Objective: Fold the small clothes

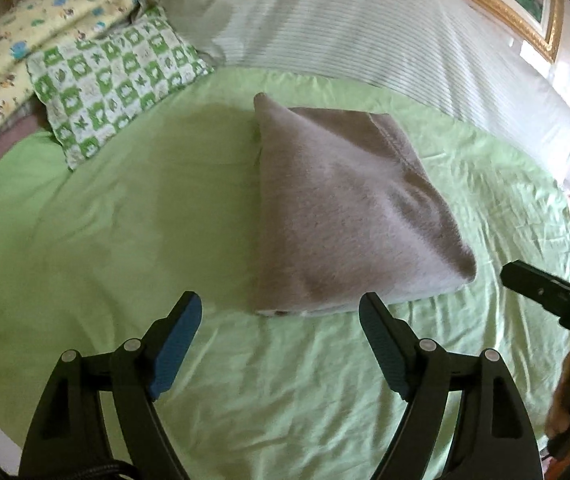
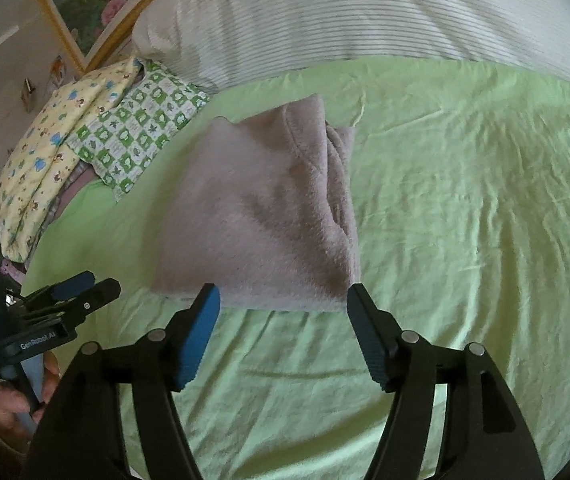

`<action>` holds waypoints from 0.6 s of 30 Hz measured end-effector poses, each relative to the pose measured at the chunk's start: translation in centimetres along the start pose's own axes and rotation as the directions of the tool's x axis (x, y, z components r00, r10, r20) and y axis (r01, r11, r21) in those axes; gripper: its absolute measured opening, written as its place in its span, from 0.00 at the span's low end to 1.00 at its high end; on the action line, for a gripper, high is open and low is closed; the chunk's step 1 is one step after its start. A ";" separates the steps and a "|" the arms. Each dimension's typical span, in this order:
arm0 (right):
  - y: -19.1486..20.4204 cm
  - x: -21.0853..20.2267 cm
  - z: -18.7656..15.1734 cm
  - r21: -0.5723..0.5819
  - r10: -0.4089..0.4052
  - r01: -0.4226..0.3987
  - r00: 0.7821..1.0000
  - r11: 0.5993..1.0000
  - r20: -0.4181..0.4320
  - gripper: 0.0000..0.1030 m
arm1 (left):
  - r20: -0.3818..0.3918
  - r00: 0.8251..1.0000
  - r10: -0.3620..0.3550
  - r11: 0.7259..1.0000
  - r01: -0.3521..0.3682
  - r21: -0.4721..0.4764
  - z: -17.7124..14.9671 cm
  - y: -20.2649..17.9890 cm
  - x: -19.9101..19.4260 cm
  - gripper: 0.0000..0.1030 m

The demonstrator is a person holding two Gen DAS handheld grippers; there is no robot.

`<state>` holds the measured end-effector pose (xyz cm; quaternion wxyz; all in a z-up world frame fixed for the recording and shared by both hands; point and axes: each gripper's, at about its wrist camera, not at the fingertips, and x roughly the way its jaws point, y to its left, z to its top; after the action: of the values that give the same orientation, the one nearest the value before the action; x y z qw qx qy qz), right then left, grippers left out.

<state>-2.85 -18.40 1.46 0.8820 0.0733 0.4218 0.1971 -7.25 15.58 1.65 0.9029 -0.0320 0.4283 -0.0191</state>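
Blue-padded fingers of the left gripper [image 1: 279, 304] stand wide apart in the foreground of the left wrist view, with nothing between them; only wrinkled green sheet [image 1: 245, 392] lies below the gap. The right gripper [image 2: 283, 294] is likewise spread in its own view and grips nothing, its tips just short of the near edge of the cloth. In the right wrist view the left gripper appears at the lower left, a hand [image 2: 9, 404] around its handle; in the left wrist view the right gripper's black tip pokes in at the right edge.

Just beyond both sets of fingers lies the folded garment [image 1: 345, 216], a fuzzy grey-pink piece resting flat on the green sheet near the middle of the bed, folded into a rough rectangle with a seam running along its right side. No finger touches it.

Farther back on the left sit a green-and-white checked pillow [image 1: 113, 80] and a yellow printed cloth [image 1: 9, 48] beside it. Behind them a large white striped pillow [image 1: 345, 24] spans the head of the bed, and a gold-framed picture [image 1: 525, 8] leans at the far right.
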 end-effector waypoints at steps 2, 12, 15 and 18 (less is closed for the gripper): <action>0.3 -0.4 -0.3 -0.013 -0.005 0.006 1.000 1.000 0.019 0.68 | 0.031 0.999 0.019 1.000 -0.019 0.001 -0.5 0.3 -0.5 0.79; 2.1 -0.5 -2.2 -0.119 -0.025 0.032 0.998 0.992 0.054 0.83 | 0.049 0.998 0.045 0.998 -0.043 -0.039 -1.5 1.7 -0.9 0.81; 2.5 -0.1 -2.5 -0.144 -0.041 0.047 0.998 0.988 0.044 0.83 | 0.048 0.998 0.033 0.999 -0.031 -0.038 -1.6 1.4 -1.0 0.81; 2.9 -0.1 -2.5 -0.163 -0.045 0.052 0.998 0.985 0.047 0.84 | 0.043 0.999 0.010 0.999 -0.008 -0.047 -1.2 1.1 -1.1 0.81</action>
<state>-5.66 -15.90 0.77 0.8985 -0.0055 0.3866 0.2079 -8.86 16.71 1.61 0.9110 -0.0518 0.4090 -0.0042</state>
